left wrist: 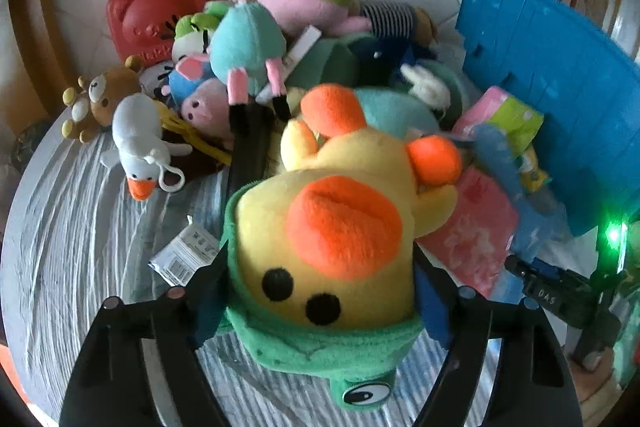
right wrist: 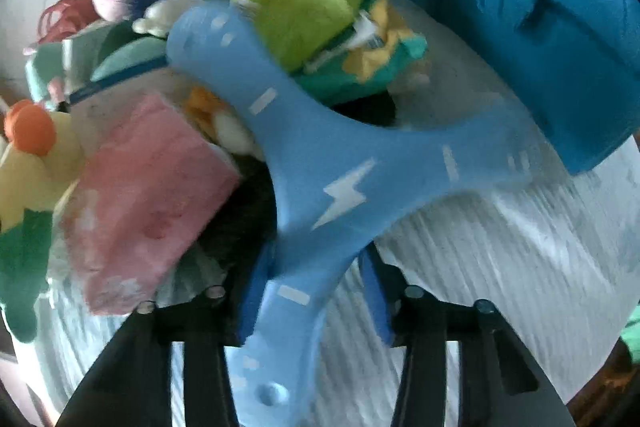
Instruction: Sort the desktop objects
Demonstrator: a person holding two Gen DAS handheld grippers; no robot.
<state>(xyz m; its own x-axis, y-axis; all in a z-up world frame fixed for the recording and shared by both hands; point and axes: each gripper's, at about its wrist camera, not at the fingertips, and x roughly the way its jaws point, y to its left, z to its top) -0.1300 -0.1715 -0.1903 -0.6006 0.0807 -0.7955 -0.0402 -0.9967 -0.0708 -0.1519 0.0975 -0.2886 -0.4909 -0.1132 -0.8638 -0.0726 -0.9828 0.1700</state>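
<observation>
My left gripper (left wrist: 320, 287) is shut on a yellow duck plush (left wrist: 332, 227) with an orange beak and a green hood, held just above the table. My right gripper (right wrist: 316, 291) is shut on a light blue three-armed plastic piece (right wrist: 332, 187) with a white lightning mark. The duck also shows at the left edge of the right wrist view (right wrist: 28, 163). The right gripper's body shows at the right of the left wrist view (left wrist: 568, 291). A pile of plush toys (left wrist: 248, 43) lies behind the duck.
A blue crate (left wrist: 560, 75) stands on the right, close to the right gripper (right wrist: 520, 7). A red bear basket (left wrist: 152, 11) is at the back left. Pink packets (right wrist: 148, 195) and green snack packets (right wrist: 312, 3) lie by the crate. A white goose plush (left wrist: 136, 143) lies left.
</observation>
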